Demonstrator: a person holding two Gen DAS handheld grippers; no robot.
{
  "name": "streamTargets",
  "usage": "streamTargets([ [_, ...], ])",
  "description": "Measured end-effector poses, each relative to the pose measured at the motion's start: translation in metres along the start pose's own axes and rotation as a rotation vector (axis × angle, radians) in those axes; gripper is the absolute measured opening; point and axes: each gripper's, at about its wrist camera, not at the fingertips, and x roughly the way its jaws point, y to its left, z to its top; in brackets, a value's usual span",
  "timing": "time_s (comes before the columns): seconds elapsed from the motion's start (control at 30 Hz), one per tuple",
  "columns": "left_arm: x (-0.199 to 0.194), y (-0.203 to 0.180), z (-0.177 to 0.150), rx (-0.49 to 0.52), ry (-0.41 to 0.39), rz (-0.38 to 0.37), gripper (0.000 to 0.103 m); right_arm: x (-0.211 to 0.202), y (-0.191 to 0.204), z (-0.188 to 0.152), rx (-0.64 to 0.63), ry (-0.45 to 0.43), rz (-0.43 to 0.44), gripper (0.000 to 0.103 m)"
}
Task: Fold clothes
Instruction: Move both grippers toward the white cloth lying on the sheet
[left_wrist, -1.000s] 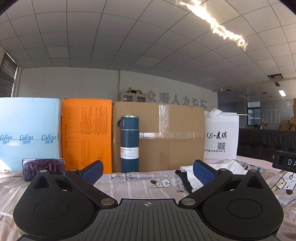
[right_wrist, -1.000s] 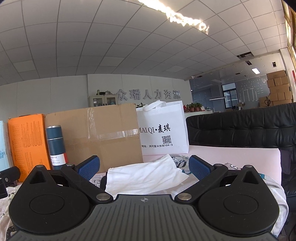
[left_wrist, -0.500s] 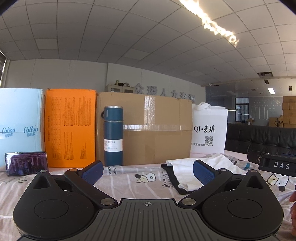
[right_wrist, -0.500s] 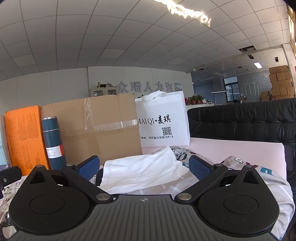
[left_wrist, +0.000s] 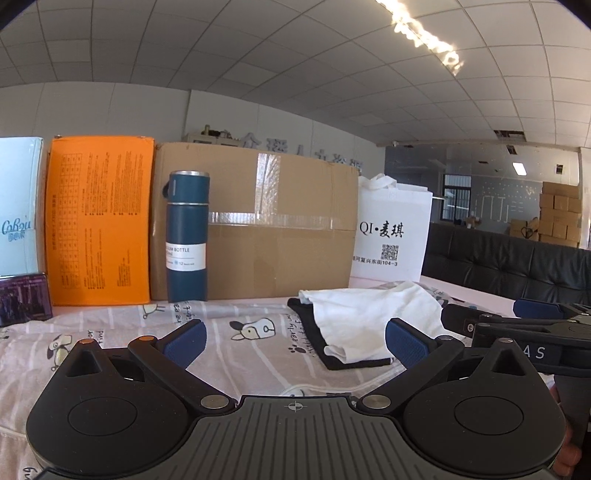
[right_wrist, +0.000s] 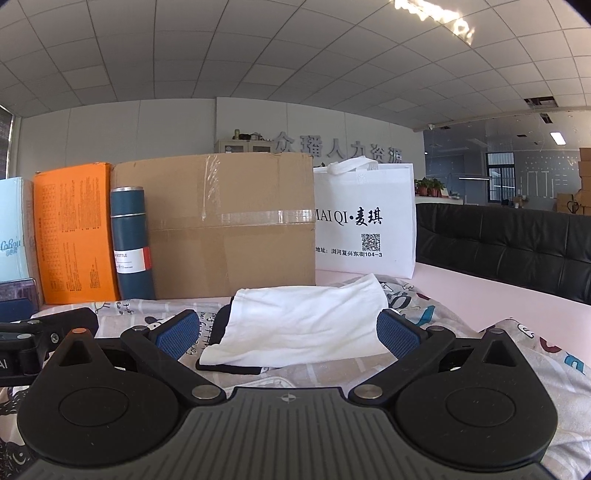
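Observation:
A folded white garment (left_wrist: 362, 317) lies on a folded black garment (left_wrist: 314, 332) on the table; the pile also shows in the right wrist view, white (right_wrist: 306, 321) over black (right_wrist: 221, 325). A cartoon-print pink garment (left_wrist: 240, 350) is spread under both, and shows in the right wrist view too (right_wrist: 498, 354). My left gripper (left_wrist: 295, 343) is open and empty, left of the pile. My right gripper (right_wrist: 288, 332) is open and empty, just in front of the pile. The right gripper shows at the right edge of the left wrist view (left_wrist: 517, 325).
At the back stand a blue bottle (left_wrist: 187, 236), an orange box (left_wrist: 99, 225), a cardboard box (left_wrist: 273, 225), a white tote bag (left_wrist: 391, 232) and a light blue box (left_wrist: 18, 206). A small purple box (left_wrist: 24, 301) sits left. A black sofa (right_wrist: 509, 251) is right.
Both grippers have tilted down and drawn closer to the table and the pile. The right gripper has come into the left wrist view. Both stay open.

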Motion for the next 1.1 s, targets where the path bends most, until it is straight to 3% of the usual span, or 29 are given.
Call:
streamTargets([
  [0.13,0.0,0.005,0.0,-0.021,0.011,0.026,0.103,0.002,0.0,0.0,0.007,0.004,-0.003,0.103],
  [0.5,-0.014,0.012,0.003,-0.011,-0.055,0.087,0.103,0.004,0.01,0.002,0.001,-0.012,0.006,0.103],
  [0.7,-0.006,0.021,0.001,-0.042,-0.021,0.094,0.103,0.013,0.017,0.004,-0.033,0.0,0.023,0.103],
  [1.1,0.024,0.033,-0.008,-0.083,0.119,0.076,0.103,0.07,0.029,-0.001,-0.226,0.198,0.109,0.103],
])
